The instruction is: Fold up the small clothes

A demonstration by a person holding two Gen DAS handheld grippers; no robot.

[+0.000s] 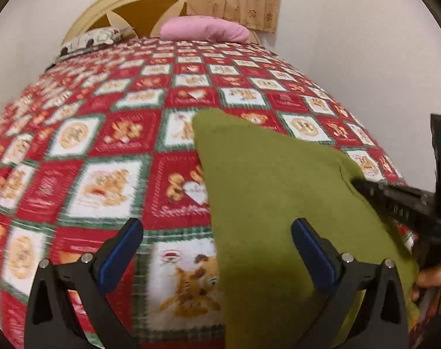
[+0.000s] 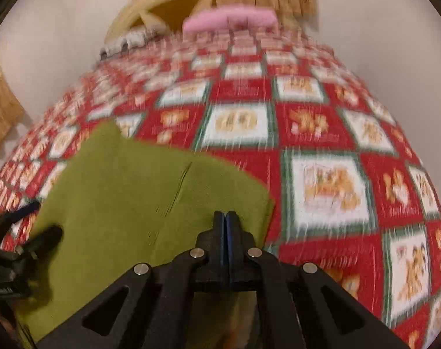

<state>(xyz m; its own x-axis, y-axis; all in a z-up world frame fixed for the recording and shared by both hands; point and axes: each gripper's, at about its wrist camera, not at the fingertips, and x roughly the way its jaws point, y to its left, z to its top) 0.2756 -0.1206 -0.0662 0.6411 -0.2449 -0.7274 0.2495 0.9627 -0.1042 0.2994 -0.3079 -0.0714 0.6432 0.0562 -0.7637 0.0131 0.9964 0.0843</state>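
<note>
the olive-green garment (image 1: pixel 267 192) lies on the christmas-patterned quilt (image 1: pixel 110 151) near the foot of the bed, its near edge cut off by both frames; its type is hard to tell. the right gripper (image 2: pixel 226 218) has its 2 blue pads pressed together on the cloth's near right edge, though blur hides how much fabric sits between them. the left gripper (image 1: pixel 217 232) hangs with fingers wide apart over the garment's left edge, holding nothing. a pink pillow (image 1: pixel 205 29) rests by the cream headboard (image 1: pixel 127 3), with a patterned pillow (image 1: pixel 89 39) partly hidden beside it.
</note>
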